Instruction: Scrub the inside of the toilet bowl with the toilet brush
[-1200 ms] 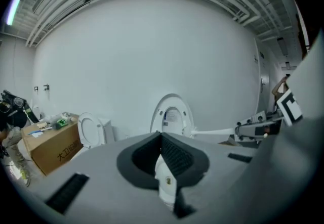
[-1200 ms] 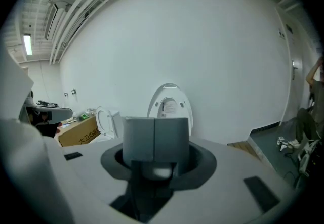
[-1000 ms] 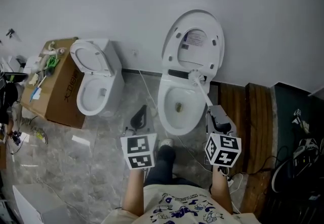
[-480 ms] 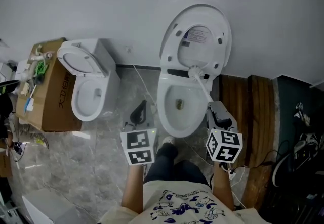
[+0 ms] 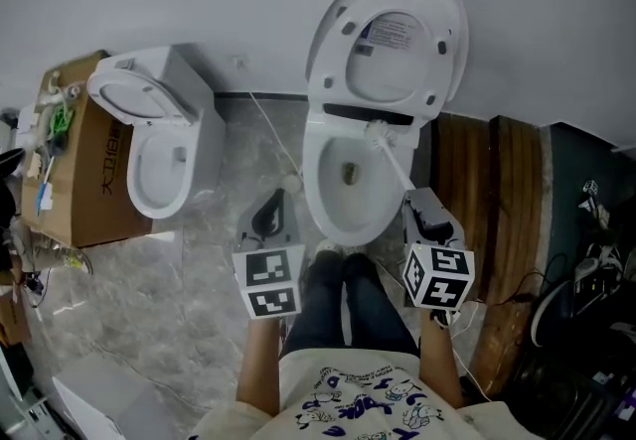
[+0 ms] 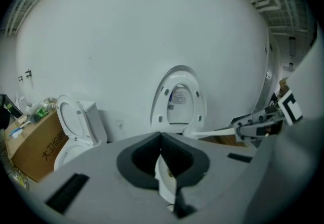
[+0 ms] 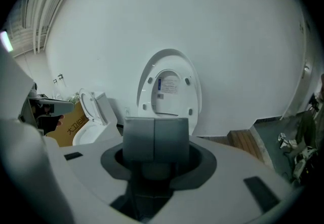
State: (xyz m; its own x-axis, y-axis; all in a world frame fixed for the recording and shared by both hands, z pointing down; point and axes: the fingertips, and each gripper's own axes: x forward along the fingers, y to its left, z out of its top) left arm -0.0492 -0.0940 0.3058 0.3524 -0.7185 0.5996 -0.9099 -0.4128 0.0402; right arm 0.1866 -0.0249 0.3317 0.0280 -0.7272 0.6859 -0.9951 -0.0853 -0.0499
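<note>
Head view: right gripper (image 5: 421, 210) clamps the handle end of the slim white plastic toilet brush (image 5: 393, 165), probably light, stiff, slick; left gripper (image 5: 270, 220) closed on nothing.

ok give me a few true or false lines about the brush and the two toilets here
1. The right gripper grips the toilet brush. True.
2. The brush head is down at the drain. False: it is up at the back edge of the bowl, just below the hinge.
3. The toilet lid is closed. False: it stands raised against the wall.
4. A second toilet stands next to a cardboard box. True.
</note>
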